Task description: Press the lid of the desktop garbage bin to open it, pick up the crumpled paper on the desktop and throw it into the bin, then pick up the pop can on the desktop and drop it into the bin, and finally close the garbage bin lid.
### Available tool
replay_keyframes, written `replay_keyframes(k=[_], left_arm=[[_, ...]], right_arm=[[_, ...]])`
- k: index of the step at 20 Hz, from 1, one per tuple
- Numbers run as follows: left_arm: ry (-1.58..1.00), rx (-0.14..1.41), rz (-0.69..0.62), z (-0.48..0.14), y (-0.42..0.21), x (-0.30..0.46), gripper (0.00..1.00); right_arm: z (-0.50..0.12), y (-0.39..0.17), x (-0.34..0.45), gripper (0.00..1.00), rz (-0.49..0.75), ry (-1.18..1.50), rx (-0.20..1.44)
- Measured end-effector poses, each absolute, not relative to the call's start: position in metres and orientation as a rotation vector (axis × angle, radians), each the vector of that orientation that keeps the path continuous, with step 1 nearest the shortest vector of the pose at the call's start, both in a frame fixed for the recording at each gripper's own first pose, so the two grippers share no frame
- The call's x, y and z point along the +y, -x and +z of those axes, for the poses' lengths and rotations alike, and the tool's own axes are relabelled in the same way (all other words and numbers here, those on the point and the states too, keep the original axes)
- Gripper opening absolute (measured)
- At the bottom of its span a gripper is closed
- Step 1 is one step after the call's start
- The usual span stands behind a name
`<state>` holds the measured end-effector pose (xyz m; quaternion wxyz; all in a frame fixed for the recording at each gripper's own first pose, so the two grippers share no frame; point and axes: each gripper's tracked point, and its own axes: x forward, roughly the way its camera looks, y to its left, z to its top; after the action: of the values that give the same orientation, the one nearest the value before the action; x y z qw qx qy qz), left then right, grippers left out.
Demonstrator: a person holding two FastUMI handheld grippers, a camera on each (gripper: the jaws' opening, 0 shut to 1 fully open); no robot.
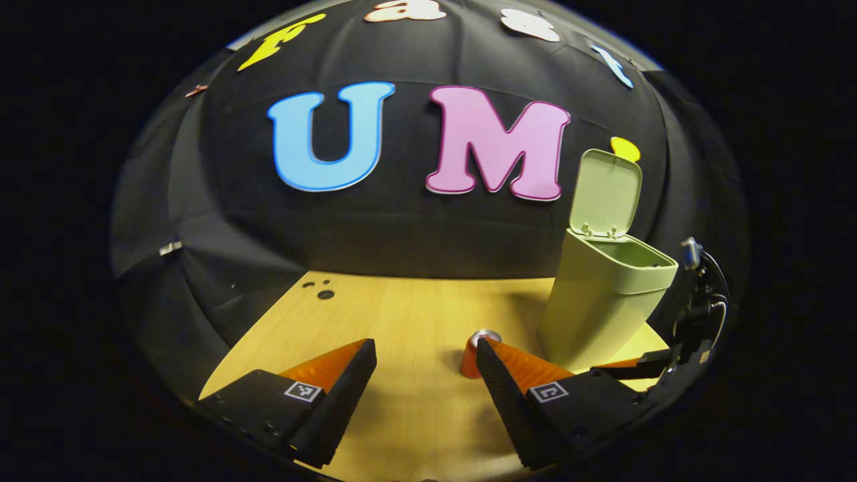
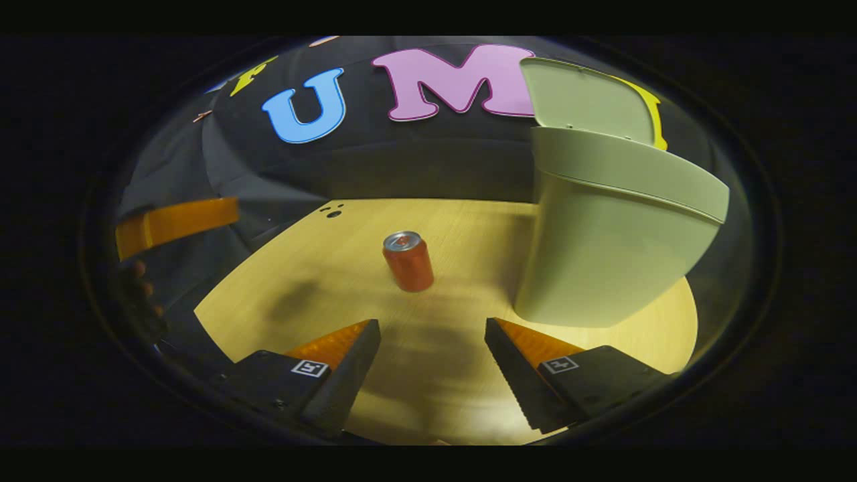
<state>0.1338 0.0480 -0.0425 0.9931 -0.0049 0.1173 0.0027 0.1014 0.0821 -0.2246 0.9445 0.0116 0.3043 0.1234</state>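
With the bin (image 2: 602, 234) standing open, lid (image 2: 582, 94) raised, the can (image 2: 408, 261) is left upright on the table (image 2: 321, 281) beside it, so the spread, empty right gripper (image 2: 432, 365) is judged due to be closed around it next, while the left gripper (image 1: 425, 381) is likewise held spread.

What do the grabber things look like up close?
Each gripper, left and right, has two wedge-shaped fingers with ridged inner faces and a small square black-and-white marker on top. In the left gripper view, cables loop on the other gripper.

Left hand-held gripper (image 1: 426, 365) and right hand-held gripper (image 2: 432, 348), both agape, empty.
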Motion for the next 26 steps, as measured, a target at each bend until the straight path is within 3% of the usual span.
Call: replay_keyframes(k=[11,26], left_arm=[[0.11,0.357,0.218,-0.103,-0.048,0.129,0.97],[0.172,0.519,0.325,-0.171,-0.031,0.14,0.97]], right_arm=[[-0.267,-0.173,0.14,0.99,0.288,0.027,0.65],[-0.311,-0.255,0.154,0.99,0.226,-0.001,0.671]])
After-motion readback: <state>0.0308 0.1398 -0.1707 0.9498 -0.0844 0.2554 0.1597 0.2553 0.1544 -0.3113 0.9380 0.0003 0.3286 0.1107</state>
